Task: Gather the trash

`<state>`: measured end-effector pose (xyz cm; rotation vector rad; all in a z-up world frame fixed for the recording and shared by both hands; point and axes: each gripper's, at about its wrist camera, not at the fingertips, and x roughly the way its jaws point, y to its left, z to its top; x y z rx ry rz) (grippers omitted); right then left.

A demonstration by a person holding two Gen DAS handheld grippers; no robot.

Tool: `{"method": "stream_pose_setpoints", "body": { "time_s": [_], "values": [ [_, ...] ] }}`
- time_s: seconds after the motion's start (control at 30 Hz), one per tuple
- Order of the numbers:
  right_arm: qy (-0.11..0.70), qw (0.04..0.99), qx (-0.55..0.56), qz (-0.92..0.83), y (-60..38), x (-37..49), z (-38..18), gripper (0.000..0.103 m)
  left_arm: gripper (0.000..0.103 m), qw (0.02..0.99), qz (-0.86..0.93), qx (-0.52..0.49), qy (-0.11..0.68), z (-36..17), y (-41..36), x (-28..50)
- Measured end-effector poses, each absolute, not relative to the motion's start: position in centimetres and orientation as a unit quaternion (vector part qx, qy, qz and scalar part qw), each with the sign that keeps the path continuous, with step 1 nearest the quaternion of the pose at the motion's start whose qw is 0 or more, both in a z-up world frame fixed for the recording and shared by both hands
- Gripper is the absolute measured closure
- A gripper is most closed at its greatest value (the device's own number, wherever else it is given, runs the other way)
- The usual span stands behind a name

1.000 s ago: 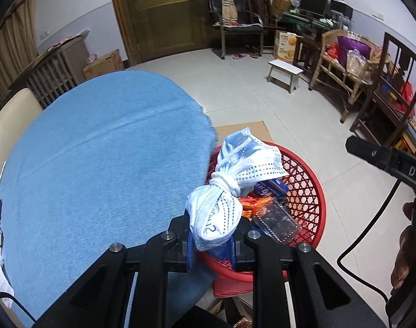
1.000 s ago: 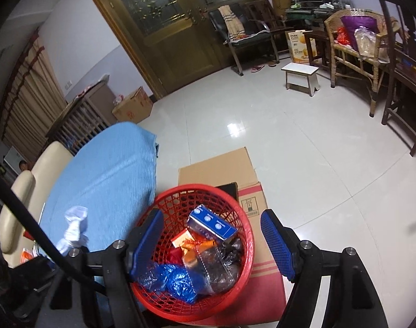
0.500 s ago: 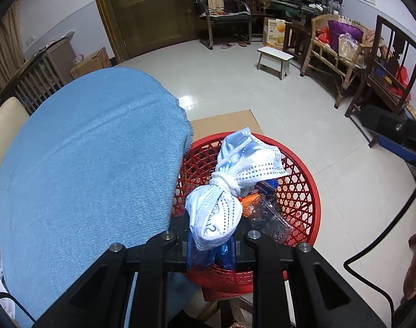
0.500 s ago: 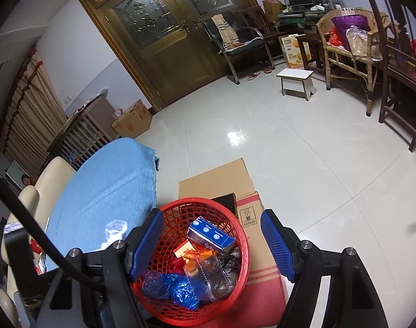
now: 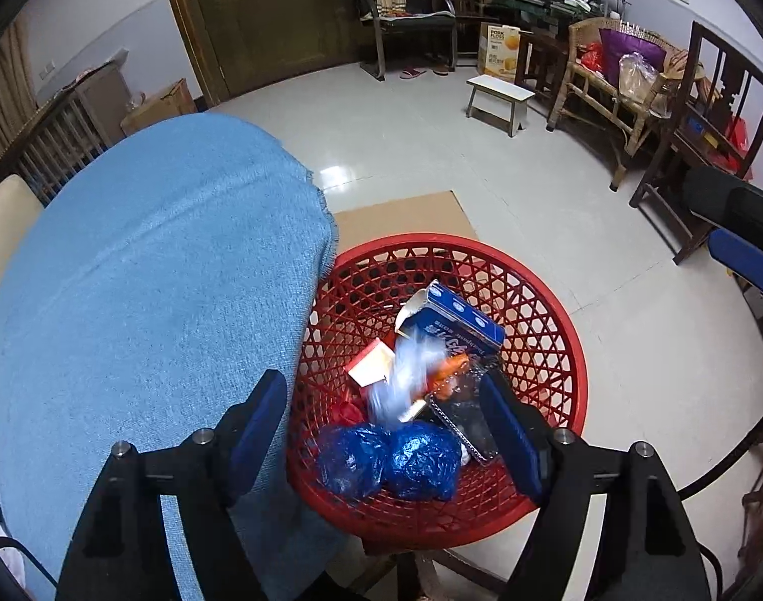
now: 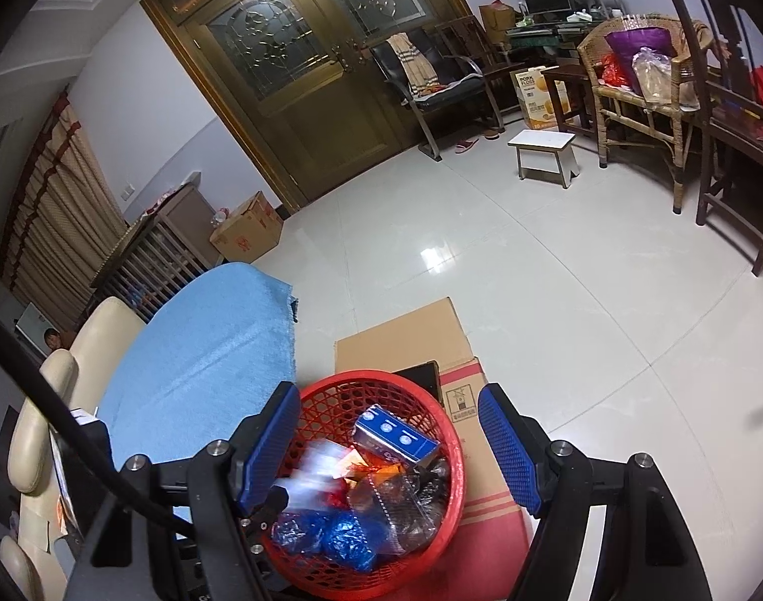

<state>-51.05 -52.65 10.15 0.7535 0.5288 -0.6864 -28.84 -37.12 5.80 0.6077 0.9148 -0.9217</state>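
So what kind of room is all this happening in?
Most likely a lived-in home sitting room: carved double doors, a wicker armchair piled with bags, a small white stool on the tiled floor, and a red basket of trash beside a blue-covered table.

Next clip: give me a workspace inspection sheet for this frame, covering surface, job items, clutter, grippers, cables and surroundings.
Surface: blue cloth covers the table; its bare part carries nothing.
Job's things: red basket beside the table edge holds a blue carton, two blue bags and clear wrappers; a blurred white mask bundle is dropping in.
Clutter: flattened cardboard under the basket.
Grippers: left gripper open over the basket, empty; right gripper open, empty.
Cables: black cable crosses the right wrist view's left side.
Surroundings: wooden double door, small stool, wicker chair, tiled floor.
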Motion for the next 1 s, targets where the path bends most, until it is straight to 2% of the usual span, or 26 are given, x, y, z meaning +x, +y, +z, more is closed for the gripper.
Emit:
{"method": "stream_pose_setpoints", "body": {
  "time_s": [0.53,1.0],
  "values": [
    [0.257,0.844,0.320,-0.345,-49.1,-48.2,11.7,0.022,0.023,0.801,-0.409,0.193,0.392,10.4,-29.6,-25.0],
    [0.331,0.856,0.257,-0.304,-38.7,-42.5,8.6,0.022,0.023,0.840,-0.376,0.110,0.375,11.8,-19.3,-21.3]
  ]
}}
